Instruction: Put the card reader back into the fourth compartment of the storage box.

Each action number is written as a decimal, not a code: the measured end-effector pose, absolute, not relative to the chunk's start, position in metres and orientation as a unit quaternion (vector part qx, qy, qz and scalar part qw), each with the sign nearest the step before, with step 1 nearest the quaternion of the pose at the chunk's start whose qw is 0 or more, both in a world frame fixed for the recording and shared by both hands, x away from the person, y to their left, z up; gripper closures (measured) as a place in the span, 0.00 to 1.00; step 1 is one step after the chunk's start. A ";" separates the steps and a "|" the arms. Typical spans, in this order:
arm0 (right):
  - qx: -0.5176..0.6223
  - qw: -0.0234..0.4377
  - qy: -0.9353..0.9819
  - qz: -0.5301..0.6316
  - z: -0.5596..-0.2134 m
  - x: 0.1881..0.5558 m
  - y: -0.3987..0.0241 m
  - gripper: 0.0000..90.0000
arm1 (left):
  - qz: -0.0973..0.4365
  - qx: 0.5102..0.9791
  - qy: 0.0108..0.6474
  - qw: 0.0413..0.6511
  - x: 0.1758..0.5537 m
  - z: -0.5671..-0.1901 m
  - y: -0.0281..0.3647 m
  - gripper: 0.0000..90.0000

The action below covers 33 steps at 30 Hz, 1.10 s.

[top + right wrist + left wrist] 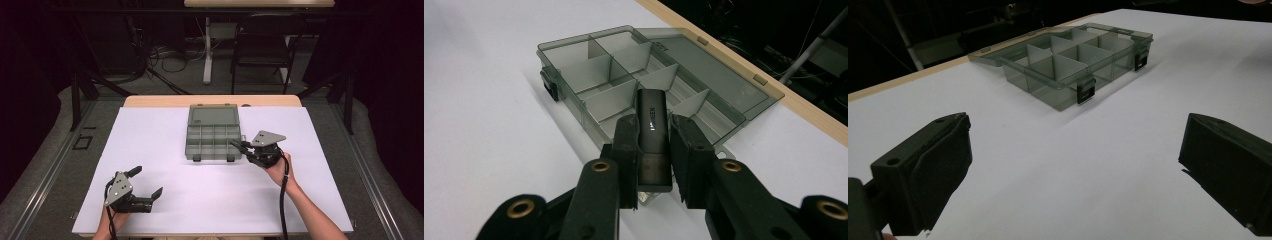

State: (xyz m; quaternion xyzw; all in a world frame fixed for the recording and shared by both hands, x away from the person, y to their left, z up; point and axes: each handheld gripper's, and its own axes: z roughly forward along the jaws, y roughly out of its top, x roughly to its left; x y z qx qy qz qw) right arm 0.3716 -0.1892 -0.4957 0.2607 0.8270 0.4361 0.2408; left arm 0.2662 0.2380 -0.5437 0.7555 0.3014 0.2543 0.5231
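right gripper (651,150) clamps a black stick (652,135) at the open box's (212,140) near right corner; left gripper (142,185) gapes, near left.

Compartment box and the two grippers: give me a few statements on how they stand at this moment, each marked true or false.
1. The compartment box lies with its lid open. True.
2. The right gripper is shut on a small dark device. True.
3. The left gripper is clamped on the box. False: its jaws stand wide open with nothing between them, well short of the box on the white tabletop.
4. The box's compartments are full of parts. False: the compartments in sight look empty.
5. The dark device is held at the box's right side in the high view. True.
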 end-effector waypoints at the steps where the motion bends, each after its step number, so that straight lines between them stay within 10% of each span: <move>1: 0.265 0.244 0.826 0.434 -0.496 0.374 -0.189 0.82 | 0.254 0.755 0.302 0.523 0.266 -0.544 0.238 0.01; 33: 0.330 0.257 0.813 0.404 -0.499 0.405 -0.179 0.82 | 0.255 0.755 0.304 0.522 0.266 -0.544 0.239 0.01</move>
